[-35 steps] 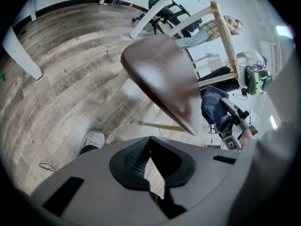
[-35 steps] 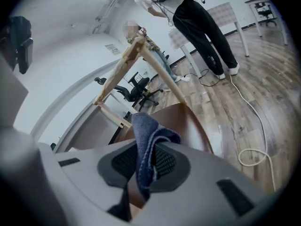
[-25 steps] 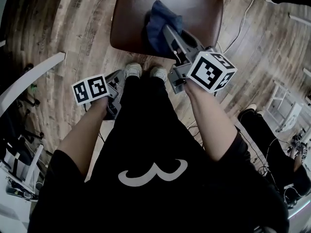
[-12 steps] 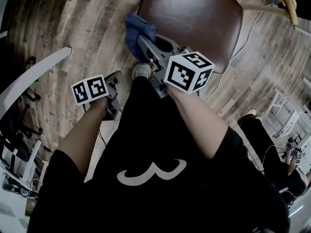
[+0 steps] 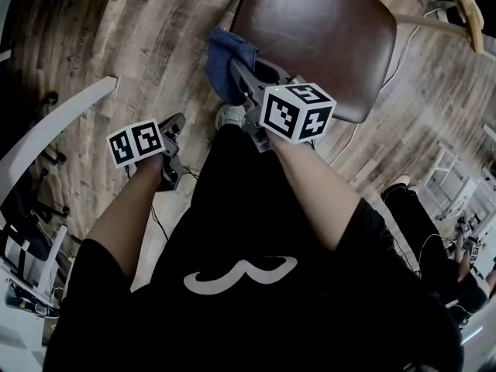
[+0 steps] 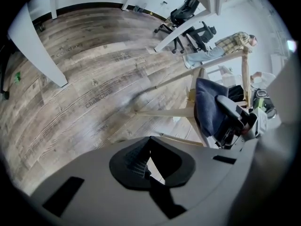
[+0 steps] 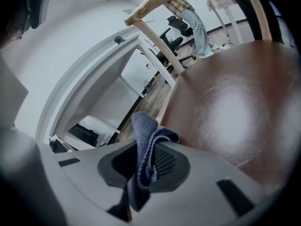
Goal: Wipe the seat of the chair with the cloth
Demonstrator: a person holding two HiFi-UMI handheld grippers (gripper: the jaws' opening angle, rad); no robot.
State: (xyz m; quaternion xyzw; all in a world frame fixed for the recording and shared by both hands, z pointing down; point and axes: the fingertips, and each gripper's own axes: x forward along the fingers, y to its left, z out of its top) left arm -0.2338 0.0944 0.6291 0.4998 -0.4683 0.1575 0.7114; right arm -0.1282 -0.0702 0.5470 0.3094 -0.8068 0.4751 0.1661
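The brown chair seat (image 5: 325, 29) fills the top of the head view. A blue cloth (image 5: 226, 53) hangs at the seat's near left edge, mostly over the floor. My right gripper (image 5: 236, 74) is shut on it. In the right gripper view the cloth (image 7: 146, 149) stands folded between the jaws, with the glossy seat (image 7: 235, 107) to the right. I cannot tell whether cloth and seat touch. My left gripper (image 5: 173, 124) hangs low at the left, away from the chair. Its jaws (image 6: 146, 161) are shut on nothing. The left gripper view shows the cloth (image 6: 209, 105) from the side.
Wood-plank floor (image 5: 147, 29) surrounds the chair. A white desk edge (image 5: 54, 122) runs along the left. Pale wooden chair legs (image 6: 164, 112) cross the left gripper view. Cables (image 5: 387, 45) lie on the floor at the right, and office chairs (image 6: 188, 13) stand far off.
My right gripper has carried the cloth from the middle of the seat's front to its left edge. The left gripper has shifted only slightly.
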